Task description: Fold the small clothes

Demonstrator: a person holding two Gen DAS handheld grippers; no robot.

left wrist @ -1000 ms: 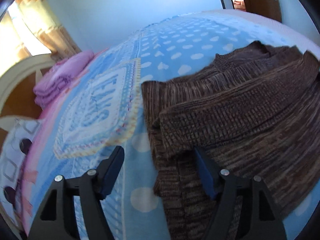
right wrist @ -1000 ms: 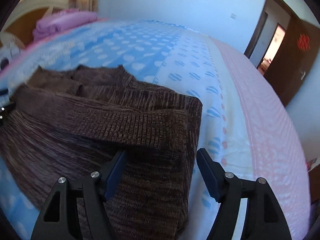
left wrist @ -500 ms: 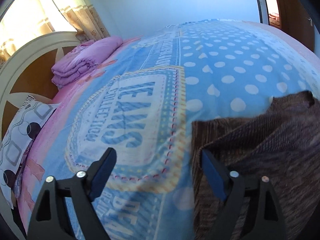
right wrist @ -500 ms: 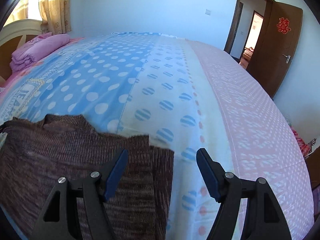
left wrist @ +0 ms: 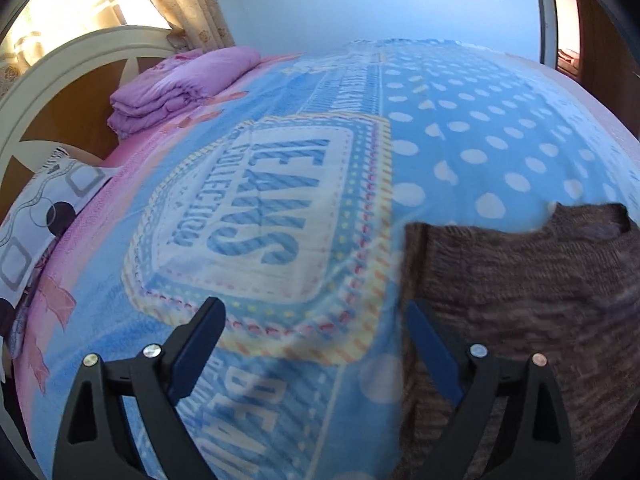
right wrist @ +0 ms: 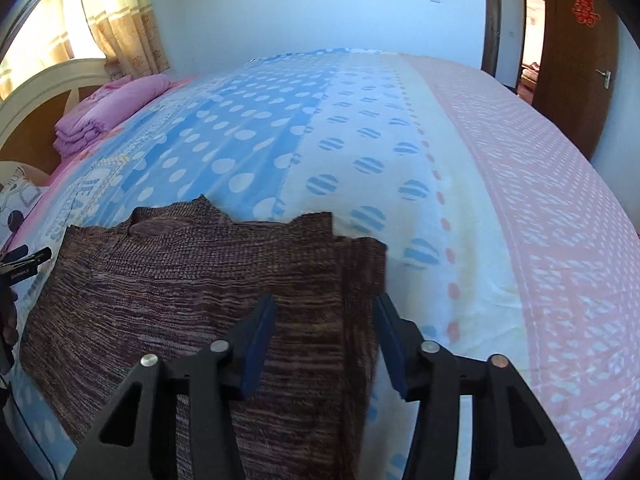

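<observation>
Both grippers have pulled back from the brown knit sweater [right wrist: 192, 292] since a second ago, and the right gripper [right wrist: 326, 340] has narrowed its gap, though its fingers remain apart with nothing clamped. Its left finger [right wrist: 258, 344] hangs over the sweater's folded right side, while the right finger sits just past the sweater's edge over the bedspread [right wrist: 460, 184]. The left gripper [left wrist: 316, 344] is spread wide and empty; the sweater [left wrist: 520, 300] lies beyond and under its right finger [left wrist: 432, 356], with printed lettering between the fingers. Only the right view shows the sweater's full width, neckline away from the fingers, and the open door [right wrist: 572, 48]. Only the left view shows the pillow [left wrist: 36, 216] plainly beside the folded purple blanket [left wrist: 180, 84].
</observation>
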